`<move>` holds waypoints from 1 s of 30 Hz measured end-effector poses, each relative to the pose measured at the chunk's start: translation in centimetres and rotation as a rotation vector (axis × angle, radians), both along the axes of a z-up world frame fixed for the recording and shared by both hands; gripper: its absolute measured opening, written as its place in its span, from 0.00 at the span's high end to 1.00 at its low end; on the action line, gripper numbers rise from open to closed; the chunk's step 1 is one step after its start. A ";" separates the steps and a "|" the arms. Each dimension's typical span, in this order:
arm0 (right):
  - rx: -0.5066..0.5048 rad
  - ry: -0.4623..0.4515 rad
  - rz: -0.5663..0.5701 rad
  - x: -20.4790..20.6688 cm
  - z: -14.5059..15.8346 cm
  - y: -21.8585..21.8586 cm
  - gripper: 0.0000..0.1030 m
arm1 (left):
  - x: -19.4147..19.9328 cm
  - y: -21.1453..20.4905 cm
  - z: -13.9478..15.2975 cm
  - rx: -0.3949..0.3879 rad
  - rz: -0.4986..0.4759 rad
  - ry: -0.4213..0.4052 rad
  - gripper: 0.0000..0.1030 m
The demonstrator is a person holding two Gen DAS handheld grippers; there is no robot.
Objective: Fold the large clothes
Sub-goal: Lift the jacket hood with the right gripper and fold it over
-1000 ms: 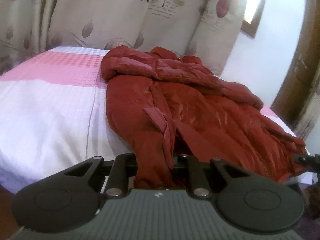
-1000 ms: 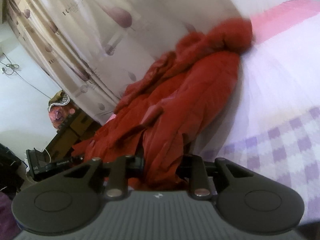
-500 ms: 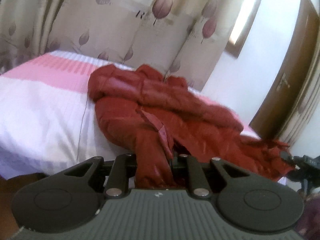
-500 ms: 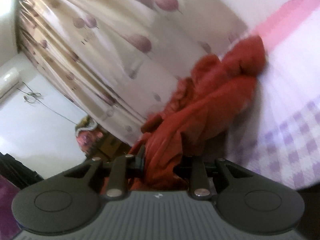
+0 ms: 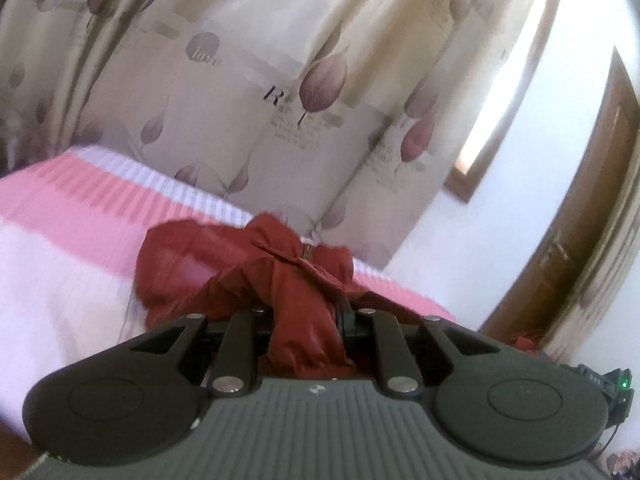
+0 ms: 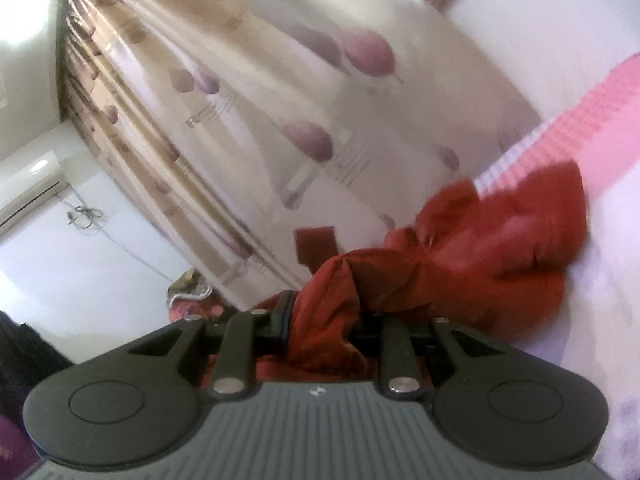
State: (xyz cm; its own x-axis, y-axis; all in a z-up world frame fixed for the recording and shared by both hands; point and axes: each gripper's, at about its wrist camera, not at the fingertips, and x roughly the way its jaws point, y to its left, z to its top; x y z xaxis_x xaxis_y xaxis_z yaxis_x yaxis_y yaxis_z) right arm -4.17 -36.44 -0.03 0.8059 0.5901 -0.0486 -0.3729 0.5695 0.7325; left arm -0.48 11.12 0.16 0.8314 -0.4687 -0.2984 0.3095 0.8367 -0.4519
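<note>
A dark red puffy jacket point(image 5: 224, 268) lies partly on the bed point(image 5: 56, 280), its near end lifted. My left gripper point(image 5: 306, 320) is shut on a bunched fold of the jacket, which hangs down between the jaws. In the right wrist view my right gripper point(image 6: 324, 320) is shut on another bunched part of the jacket point(image 6: 500, 240); the far end of the jacket rests on the bed point(image 6: 608, 280). The fingertips of both grippers are hidden by the cloth.
The bed has a pink and white cover. Beige curtains with purple leaves point(image 5: 280, 80) hang behind it. A brown door point(image 5: 580, 220) is at the right. An air conditioner point(image 6: 28, 192) hangs on the wall in the right wrist view.
Both grippers have risen and tilted upward with the jacket in them. The near part of the jacket has come up off the bed and bunched toward the far end.
</note>
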 end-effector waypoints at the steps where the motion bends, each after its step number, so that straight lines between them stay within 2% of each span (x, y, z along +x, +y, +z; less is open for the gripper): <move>1: 0.013 0.006 -0.009 1.2 0.2 -0.4 0.77 | 0.8 -0.3 0.2 0.002 0.005 -0.006 0.80; 4: 0.025 0.030 -0.041 4.4 0.6 -1.3 0.77 | 4.0 -1.6 0.6 0.033 0.030 -0.036 0.77; 10: 0.087 0.122 -0.100 11.0 0.1 -2.0 0.77 | 10.7 -2.8 -0.1 0.044 0.070 -0.016 0.70; 16: 0.158 0.243 -0.178 17.0 -2.5 -2.0 0.77 | 15.0 -4.2 -1.8 0.130 0.088 -0.014 0.68; 19: 0.178 0.307 -0.215 19.6 -4.3 -2.0 0.76 | 16.6 -4.5 -2.4 0.111 0.099 0.006 0.65; 21: 0.276 0.368 -0.224 20.9 -6.3 -2.7 0.74 | 17.2 -4.5 -2.5 0.105 0.105 0.014 0.63; 23: 0.379 0.403 -0.245 21.8 -7.7 -3.1 0.73 | 17.3 -4.2 -2.4 0.064 0.102 0.008 0.58; 25: 0.428 0.426 -0.259 22.4 -8.4 -3.2 0.70 | 16.8 -4.2 -2.0 0.062 0.105 -0.011 0.56; 27: 0.470 0.447 -0.257 22.8 -8.7 -3.4 0.62 | 16.1 -4.0 -1.6 0.045 0.096 -0.020 0.55; 29: 0.496 0.439 -0.261 23.0 -8.7 -3.4 0.57 | 14.9 -3.7 -1.2 0.022 0.100 -0.051 0.44; 30: 0.501 0.443 -0.271 22.9 -8.7 -3.6 0.56 | 14.1 -3.6 -1.0 0.013 0.107 -0.080 0.30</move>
